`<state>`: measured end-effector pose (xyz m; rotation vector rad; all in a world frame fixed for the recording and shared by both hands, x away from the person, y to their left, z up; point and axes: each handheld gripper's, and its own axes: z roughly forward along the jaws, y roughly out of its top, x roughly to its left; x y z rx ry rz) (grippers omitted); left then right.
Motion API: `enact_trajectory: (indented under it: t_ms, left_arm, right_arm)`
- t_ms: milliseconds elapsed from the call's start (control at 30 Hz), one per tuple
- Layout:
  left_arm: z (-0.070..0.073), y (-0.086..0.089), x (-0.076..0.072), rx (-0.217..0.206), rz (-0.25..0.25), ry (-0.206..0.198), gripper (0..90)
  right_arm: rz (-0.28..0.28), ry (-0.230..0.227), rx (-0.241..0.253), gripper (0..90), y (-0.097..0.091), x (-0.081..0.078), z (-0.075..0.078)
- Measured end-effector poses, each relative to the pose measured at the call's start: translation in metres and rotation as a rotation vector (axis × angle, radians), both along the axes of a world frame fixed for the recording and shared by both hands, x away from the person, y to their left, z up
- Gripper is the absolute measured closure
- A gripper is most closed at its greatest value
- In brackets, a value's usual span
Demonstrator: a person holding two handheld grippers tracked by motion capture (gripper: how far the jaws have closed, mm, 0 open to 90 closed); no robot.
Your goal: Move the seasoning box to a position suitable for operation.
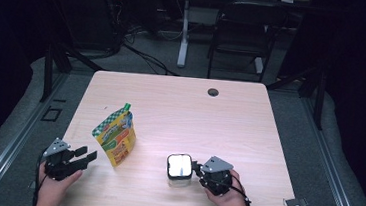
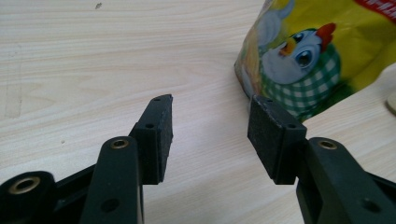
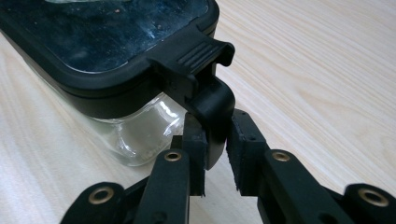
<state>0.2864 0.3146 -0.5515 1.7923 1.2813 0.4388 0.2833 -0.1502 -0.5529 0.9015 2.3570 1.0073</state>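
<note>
The clear container (image 1: 179,171) with a black lid stands near the table's (image 1: 180,113) front edge, right of centre. The right gripper (image 3: 215,154) pinches the lid's black latch tab (image 3: 212,105) — its pads pressed on either side of it (the tab hangs down the container's side). Well apart to the left, the yellow snack pouch (image 1: 114,137) stands upright; the left gripper (image 2: 210,135) hovers just beside it, jaws spread, nothing between them.

I see a light wood table (image 1: 230,112) with a cable grommet (image 1: 213,92), grey carpet floor (image 1: 165,56), a black chair (image 1: 242,33) behind, a white desk leg (image 1: 183,38), dark surroundings.
</note>
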Motion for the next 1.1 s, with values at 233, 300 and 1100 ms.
enact_trajectory:
  t_ms: [233,300,1100]
  left_arm:
    - [0.004,-0.006,-0.003,-0.004,-0.019,-0.006,52.0]
    - [0.004,-0.008,-0.004,0.004,-0.026,-0.007,52.0]
    - [0.009,-0.015,-0.008,0.002,-0.033,-0.017,53.6]
  right_arm:
    - [0.030,0.001,-0.007,77.7,0.008,-0.004,0.000]
    - [0.040,0.007,-0.010,77.7,0.010,-0.004,0.000]
    - [0.084,0.022,0.013,74.2,0.017,-0.011,0.002]
